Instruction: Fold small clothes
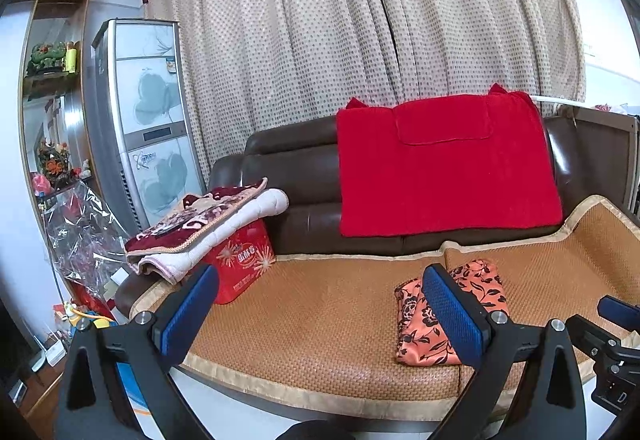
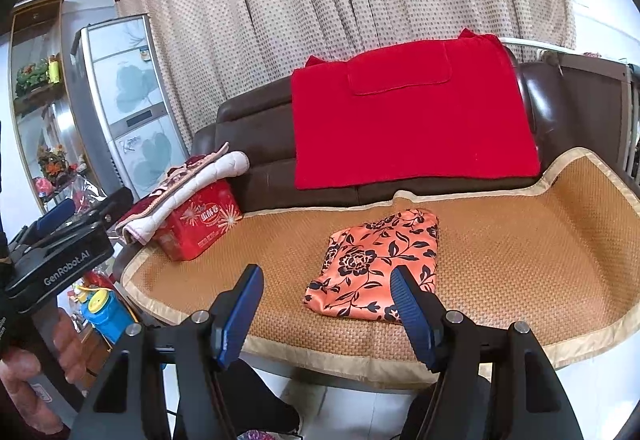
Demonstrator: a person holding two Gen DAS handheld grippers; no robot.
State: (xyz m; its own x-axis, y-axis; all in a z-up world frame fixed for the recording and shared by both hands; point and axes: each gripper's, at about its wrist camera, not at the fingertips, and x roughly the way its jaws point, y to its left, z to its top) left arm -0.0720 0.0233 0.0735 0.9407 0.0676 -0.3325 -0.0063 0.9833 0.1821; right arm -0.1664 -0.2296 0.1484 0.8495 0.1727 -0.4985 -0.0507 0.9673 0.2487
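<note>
An orange garment with a black flower print (image 2: 376, 264) lies folded into a compact rectangle on the woven mat (image 2: 520, 260) that covers the sofa seat. My right gripper (image 2: 326, 314) hovers just in front of the garment's near edge, open, nothing between its blue pads. In the left wrist view the same garment (image 1: 416, 332) shows partly behind the right finger of my left gripper (image 1: 320, 316), which is open and empty over the mat (image 1: 312, 320), to the garment's left.
A red box (image 2: 200, 228) with a folded blanket (image 2: 188, 180) on top stands at the mat's left end. A red towel (image 2: 408, 116) hangs over the brown sofa back (image 2: 256, 136). A hand (image 2: 24, 372) holds the left gripper body at the left edge.
</note>
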